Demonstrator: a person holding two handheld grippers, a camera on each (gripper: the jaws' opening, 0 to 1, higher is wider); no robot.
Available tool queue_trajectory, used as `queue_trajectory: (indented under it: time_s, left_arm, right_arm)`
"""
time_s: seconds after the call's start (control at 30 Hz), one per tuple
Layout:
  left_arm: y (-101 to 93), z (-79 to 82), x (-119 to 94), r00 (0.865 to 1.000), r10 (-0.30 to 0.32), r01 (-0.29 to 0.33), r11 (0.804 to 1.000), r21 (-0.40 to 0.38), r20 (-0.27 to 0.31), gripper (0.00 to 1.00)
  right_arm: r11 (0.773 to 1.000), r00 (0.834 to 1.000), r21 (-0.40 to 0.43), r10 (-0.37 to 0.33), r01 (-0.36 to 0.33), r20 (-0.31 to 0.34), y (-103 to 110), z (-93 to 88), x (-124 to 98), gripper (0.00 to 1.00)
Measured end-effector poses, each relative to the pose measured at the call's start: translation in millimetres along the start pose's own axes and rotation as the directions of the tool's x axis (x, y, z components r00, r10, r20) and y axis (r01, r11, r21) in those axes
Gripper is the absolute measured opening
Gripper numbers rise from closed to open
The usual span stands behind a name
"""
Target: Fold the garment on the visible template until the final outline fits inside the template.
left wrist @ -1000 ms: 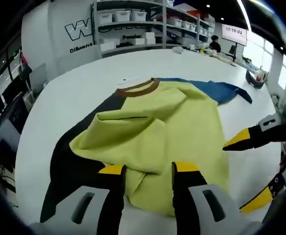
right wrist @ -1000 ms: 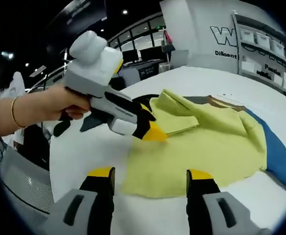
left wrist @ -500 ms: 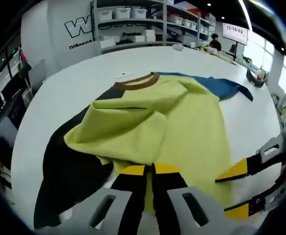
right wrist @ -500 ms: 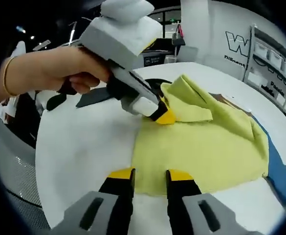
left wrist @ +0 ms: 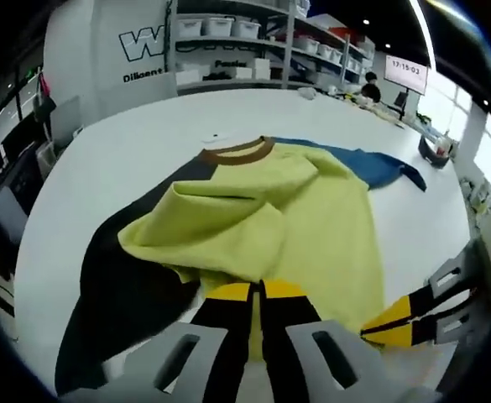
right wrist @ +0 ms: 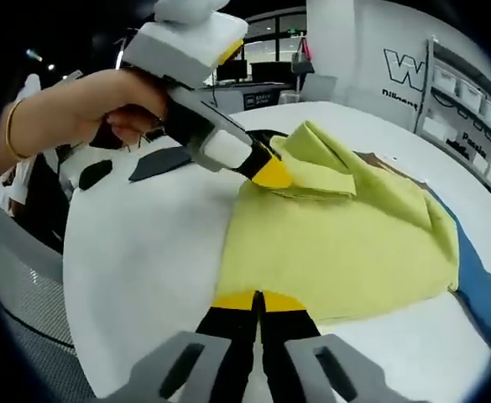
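Observation:
A yellow-green garment [left wrist: 312, 218] with a brown collar [left wrist: 237, 151] lies crumpled on the white table [left wrist: 127, 159]. A blue sleeve [left wrist: 383, 166] spreads to its far right and a black part [left wrist: 115, 285] lies along its left. My left gripper [left wrist: 258, 292] is shut on the near hem, where a fold of cloth is bunched up. My right gripper [left wrist: 392, 323] enters from the right. In the right gripper view, my right gripper [right wrist: 259, 300] is shut on the garment [right wrist: 346, 243] at its near edge. The left gripper [right wrist: 272, 174], held by a hand [right wrist: 102, 109], pinches the folded corner.
Shelves with white bins [left wrist: 228, 34] and a wall screen [left wrist: 406, 74] stand behind the table, with a person [left wrist: 371, 82] at a far desk. A dark bowl-like item [left wrist: 436, 151] sits at the far right. Black flat pieces [right wrist: 157, 164] lie near the table's rounded edge.
Both grippers stood open a second ago. The left shut on the hem first, then the right closed on its edge. The left gripper has since drawn its corner slightly up.

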State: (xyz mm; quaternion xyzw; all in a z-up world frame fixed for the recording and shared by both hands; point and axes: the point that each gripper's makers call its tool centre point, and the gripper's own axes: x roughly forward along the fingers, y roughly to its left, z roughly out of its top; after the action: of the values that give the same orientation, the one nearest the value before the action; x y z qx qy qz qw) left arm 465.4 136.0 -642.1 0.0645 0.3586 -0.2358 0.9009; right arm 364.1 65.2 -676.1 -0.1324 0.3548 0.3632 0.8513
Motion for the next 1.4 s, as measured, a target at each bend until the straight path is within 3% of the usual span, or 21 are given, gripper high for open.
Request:
queue_trajectory:
  time_s: [0.47,0.5,0.53,0.6,0.63,0.7,0.77,0.9,1.0,1.07,1.17,1.2,1.23,1.3,1.37,1.4]
  left_arm:
    - [16.4,-0.7,-40,1.0,0.008,-0.008,1.0,-0.009,0.027,0.04]
    - [16.5,-1.6,-41,1.0,0.006,-0.006,1.0,-0.009,0.023,0.04]
    - [16.1,-2.1,-42,1.0,0.005,-0.005,1.0,-0.005,0.021,0.04]
    - [15.9,-3.3,-43,1.0,0.004,-0.004,1.0,0.002,0.016,0.04]
    - [15.8,-3.6,-44,1.0,0.004,-0.004,1.0,0.009,0.016,0.04]
    - [14.9,-4.2,-45,1.0,0.001,-0.001,1.0,0.014,0.014,0.04]
    - [14.7,-5.2,-45,1.0,-0.003,0.003,1.0,0.015,0.011,0.04]
    - [14.3,-4.6,-46,1.0,-0.006,0.005,1.0,0.012,0.015,0.04]
    - [13.8,-3.6,-47,1.0,-0.012,0.012,1.0,0.009,0.018,0.04]
    - [15.5,-3.2,-48,1.0,-0.01,0.01,1.0,0.011,0.018,0.04]
    - [18.0,-2.7,-50,1.0,-0.011,0.011,1.0,0.008,0.019,0.04]
    - [18.7,-2.7,-51,1.0,-0.009,0.009,1.0,0.006,0.019,0.04]
    - [19.8,-2.9,-51,1.0,-0.007,0.007,1.0,0.006,0.018,0.04]
    - [21.8,-3.3,-53,1.0,-0.003,0.003,1.0,0.003,0.015,0.04]
    - [22.2,-3.3,-54,1.0,-0.003,0.003,1.0,0.001,0.015,0.04]
    - [22.0,-2.8,-57,1.0,-0.005,0.005,1.0,0.0,0.018,0.04]
  right_arm:
    - [0.999,0.995,0.035,-0.028,0.031,-0.091,-12,-31.5,-32,0.0]
    - [0.995,0.996,0.095,0.007,0.001,-0.087,-7,-33.6,-35,0.0]
    - [0.982,0.999,0.19,0.001,0.006,-0.032,-8,-28.4,-37,0.0]
    - [0.979,1.0,0.204,-0.005,0.002,0.014,-12,-24.4,-42,0.0]
    - [0.983,1.0,0.181,-0.013,0.013,0.0,-13,-27.6,-45,0.0]
    - [0.984,0.999,0.175,-0.032,0.03,0.009,-13,-27.5,-47,0.23]
    - [0.98,1.0,0.201,-0.002,-0.001,0.016,-5,-27.2,-44,0.4]
    - [0.994,1.0,0.109,-0.007,0.008,-0.009,2,-29.3,-40,0.44]
    - [0.997,0.999,0.059,-0.04,0.041,-0.022,-1,-30.9,-38,0.38]
    - [0.997,0.999,0.052,-0.047,0.048,-0.029,-3,-33.3,-37,0.21]
    - [0.997,0.998,0.05,-0.058,0.058,-0.019,-7,-32.7,-36,0.14]
    - [0.997,0.996,-0.019,-0.077,0.077,-0.035,-11,-34.6,-37,0.1]
    - [0.997,0.996,-0.027,-0.08,0.079,-0.038,-12,-34.8,-37,0.02]
    - [0.997,0.996,-0.002,-0.079,0.079,-0.036,-12,-34.8,-38,0.0]
    - [0.996,0.998,0.076,-0.05,0.053,-0.039,-11,-36.9,-42,0.0]
    - [0.995,0.997,0.069,-0.063,0.066,-0.039,-17,-38.1,-48,0.0]
